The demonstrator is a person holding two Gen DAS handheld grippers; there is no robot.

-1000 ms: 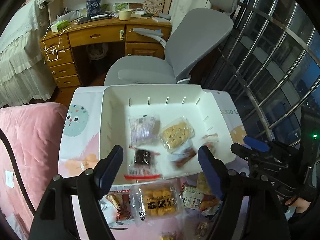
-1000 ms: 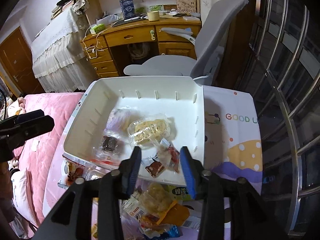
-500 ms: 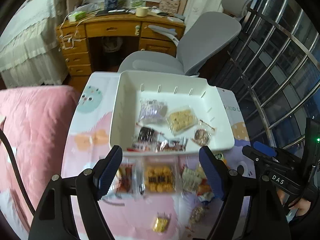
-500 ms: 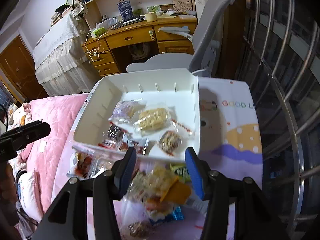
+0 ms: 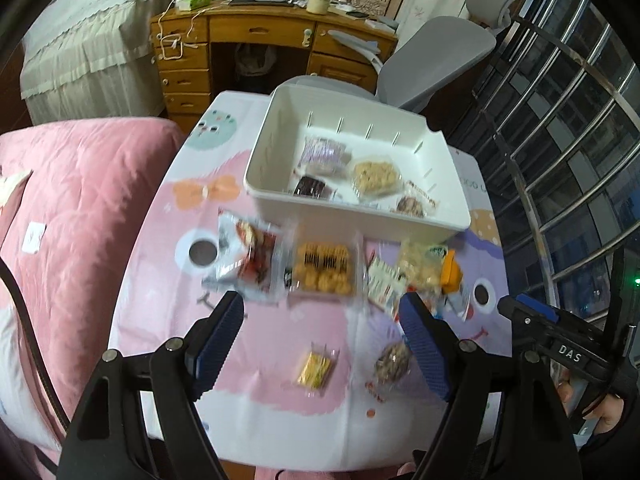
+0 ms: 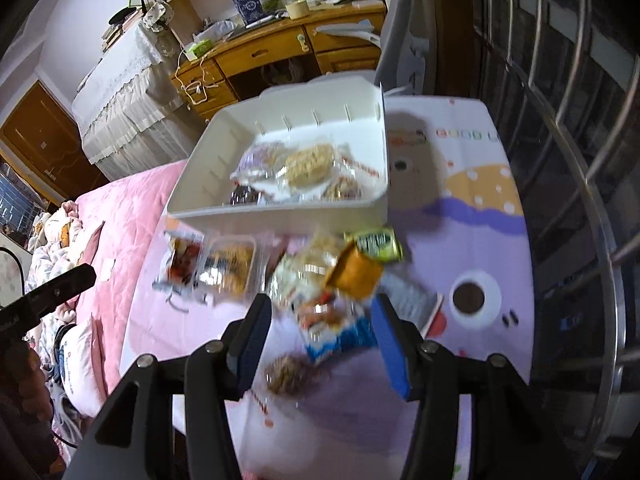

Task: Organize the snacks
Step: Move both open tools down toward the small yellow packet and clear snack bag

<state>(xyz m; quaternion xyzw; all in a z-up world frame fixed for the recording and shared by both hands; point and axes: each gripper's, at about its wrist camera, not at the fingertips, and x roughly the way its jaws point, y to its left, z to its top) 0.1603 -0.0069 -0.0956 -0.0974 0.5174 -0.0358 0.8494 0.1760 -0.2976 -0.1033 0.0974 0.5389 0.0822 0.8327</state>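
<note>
Snacks [image 5: 324, 270] are scattered on the worktop [image 5: 280, 344] just in front of the white bin [image 5: 400, 220], where four packets already lie. Nothing is held: the left gripper [image 5: 322, 344] and the right gripper [image 6: 324, 336] are both spread wide above the loose packets. Selection of another packet seems to be in hand; next, fingers must be lowered around one and closed.

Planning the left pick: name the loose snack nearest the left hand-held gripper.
The small yellow packet. It lies alone between the left hand-held gripper fingers; the other loose snacks sit further off, by the bin.
</note>
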